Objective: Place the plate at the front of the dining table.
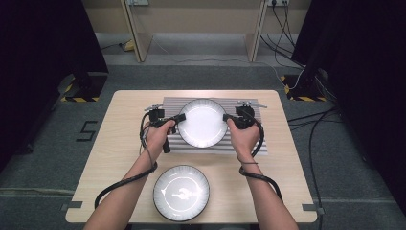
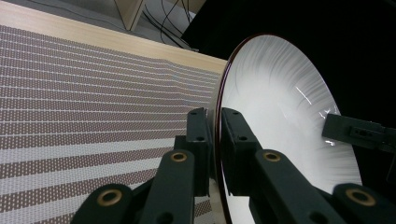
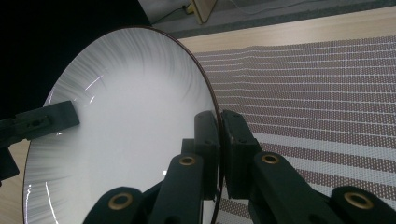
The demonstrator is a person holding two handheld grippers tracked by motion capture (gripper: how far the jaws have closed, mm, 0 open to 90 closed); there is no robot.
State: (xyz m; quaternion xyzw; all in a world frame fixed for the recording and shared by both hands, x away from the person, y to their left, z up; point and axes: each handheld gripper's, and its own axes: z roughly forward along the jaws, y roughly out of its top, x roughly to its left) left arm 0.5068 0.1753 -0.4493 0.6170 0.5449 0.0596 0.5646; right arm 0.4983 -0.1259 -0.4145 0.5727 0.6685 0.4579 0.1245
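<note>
Nearest you, at the front edge of the table (image 1: 95, 163), sat a second plate (image 1: 181, 192) with a dark rim, well short of both grippers and touched by neither.

Past it, your left hand (image 1: 159, 136) held the left gripper (image 1: 180, 120) and your right hand (image 1: 244, 136) held the right gripper (image 1: 227, 118), one on each side of the white plate (image 1: 202, 122). You had that plate pinched between them at opposite points of its rim.

In the left gripper view, the left gripper (image 2: 215, 126) was clamped onto the plate (image 2: 275, 116): the thin dark rim ran straight up between the two black jaws, with one pad against the underside and the other against the white upper face. The far edge of the plate (the side away from these fingers) carried the other gripper's jaw, seen as a small dark block on the rim.

In the right gripper view, the right gripper (image 3: 219, 128) was closed on the plate (image 3: 126, 130) in the same way, rim between the jaws, the white face spreading away to one side of the fingers and the striped mat (image 3: 317, 93) to the other.

Beyond the fingertips, the mat (image 1: 249, 143) lay under the plate on the wooden table; whether the plate rested on the mat or was held just clear of it, I could not tell.
</note>
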